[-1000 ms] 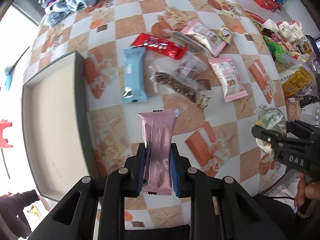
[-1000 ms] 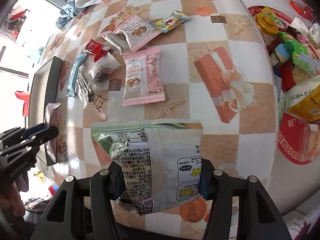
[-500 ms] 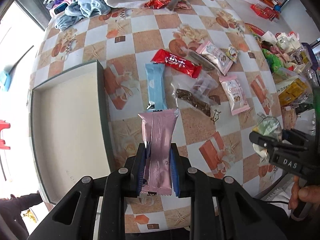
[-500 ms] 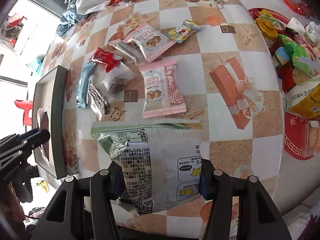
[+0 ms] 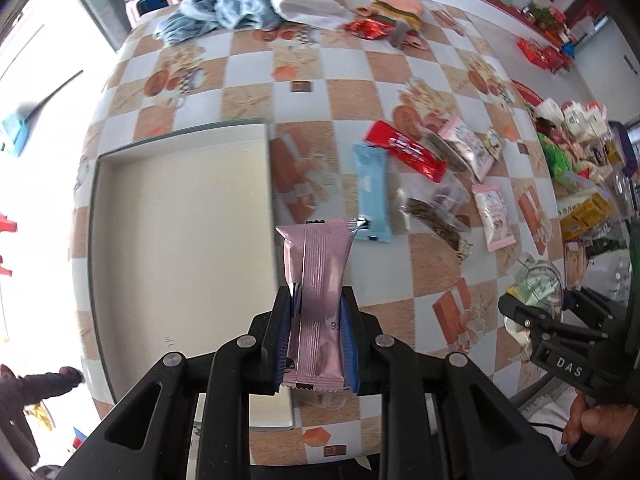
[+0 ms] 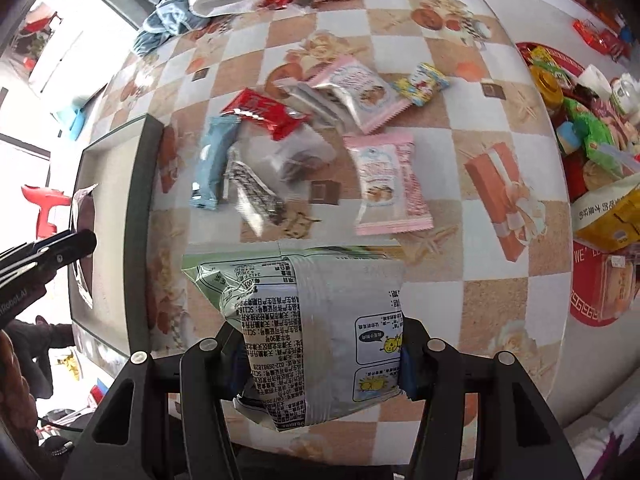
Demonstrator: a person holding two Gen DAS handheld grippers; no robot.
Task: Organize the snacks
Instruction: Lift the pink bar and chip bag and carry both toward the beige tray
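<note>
My left gripper [image 5: 316, 304] is shut on a pink snack bar [image 5: 316, 280], held above the right rim of the open box [image 5: 180, 240]; it also shows in the right wrist view [image 6: 60, 248] over the box [image 6: 140, 200]. My right gripper [image 6: 320, 344] is shut on a silver-green snack bag [image 6: 312, 320], held above the table's near edge; it also shows in the left wrist view [image 5: 532, 312]. Loose on the checkered table lie a blue bar [image 5: 372, 196], a red bar [image 5: 404, 152], a clear bag of dark snacks [image 5: 436, 216] and two pink-white packets [image 6: 388, 184] [image 6: 356, 92].
A small yellow packet [image 6: 424, 82] lies beyond the packets. Piles of boxes, jars and bags [image 6: 592, 140] crowd the right side of the table. Cloths [image 5: 232, 12] and more wrappers [image 5: 380, 24] lie at the far edge. The box interior shows bare.
My left gripper has risen and moved left with the pink bar, from over the table to the box's right rim. My right gripper has lifted and drifted left with its bag.
</note>
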